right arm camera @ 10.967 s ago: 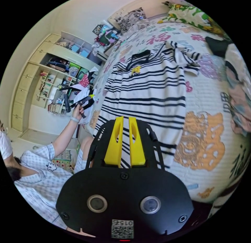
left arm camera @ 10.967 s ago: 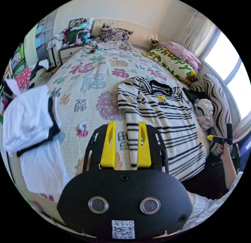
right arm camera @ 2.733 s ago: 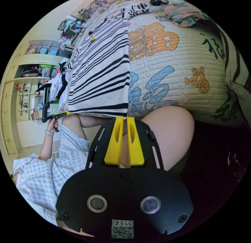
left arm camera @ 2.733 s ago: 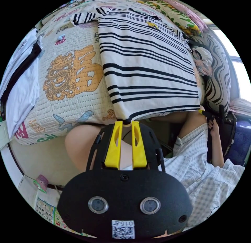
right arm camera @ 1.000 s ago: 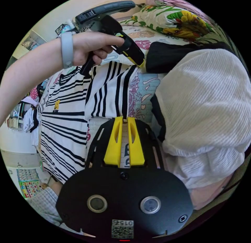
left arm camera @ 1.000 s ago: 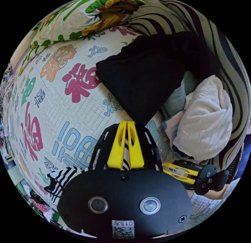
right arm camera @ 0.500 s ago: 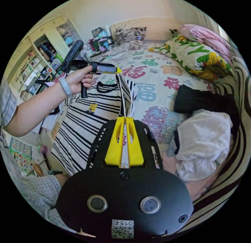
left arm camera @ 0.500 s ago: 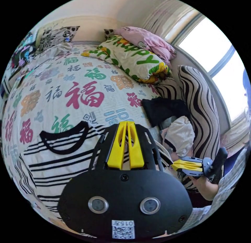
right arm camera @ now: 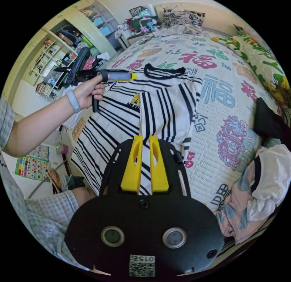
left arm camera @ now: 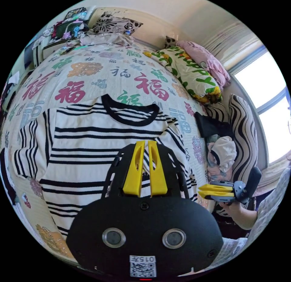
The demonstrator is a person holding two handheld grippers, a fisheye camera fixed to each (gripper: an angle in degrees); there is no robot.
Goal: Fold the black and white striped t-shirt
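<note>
The tee (left arm camera: 91, 142) lies flat on the bed (left arm camera: 91, 69), collar at about 12 o'clock in the left gripper view. In the right gripper view one side of it, sleeve (right arm camera: 166, 112) included, is folded inward over the body, sitting around 12 o'clock just above the jaws.

The left gripper (left arm camera: 145, 144) hangs over the tee with its yellow jaws slightly apart, a narrow gap, nothing pinched between them. It also shows in the right gripper view (right arm camera: 132, 76) at roughly 10 o'clock, held in a hand (right arm camera: 88, 92) with a wristband, but from that side angle I can't tell the gap.

The right gripper (right arm camera: 145, 139) has its jaws a bit apart too, striped cloth visible through the gap, not gripping anything. In the left gripper view it sits at about 4 o'clock (left arm camera: 201, 191), off the edge of the tee, jaws nearly together.

Beside the tee, a black garment (left arm camera: 209, 127) and a white bundle (left arm camera: 222, 151) lie near a striped cushion (left arm camera: 245, 133), all around 3 o'clock in the left gripper view. A green-lettered pillow (left arm camera: 191, 75) sits at 1 o'clock.
</note>
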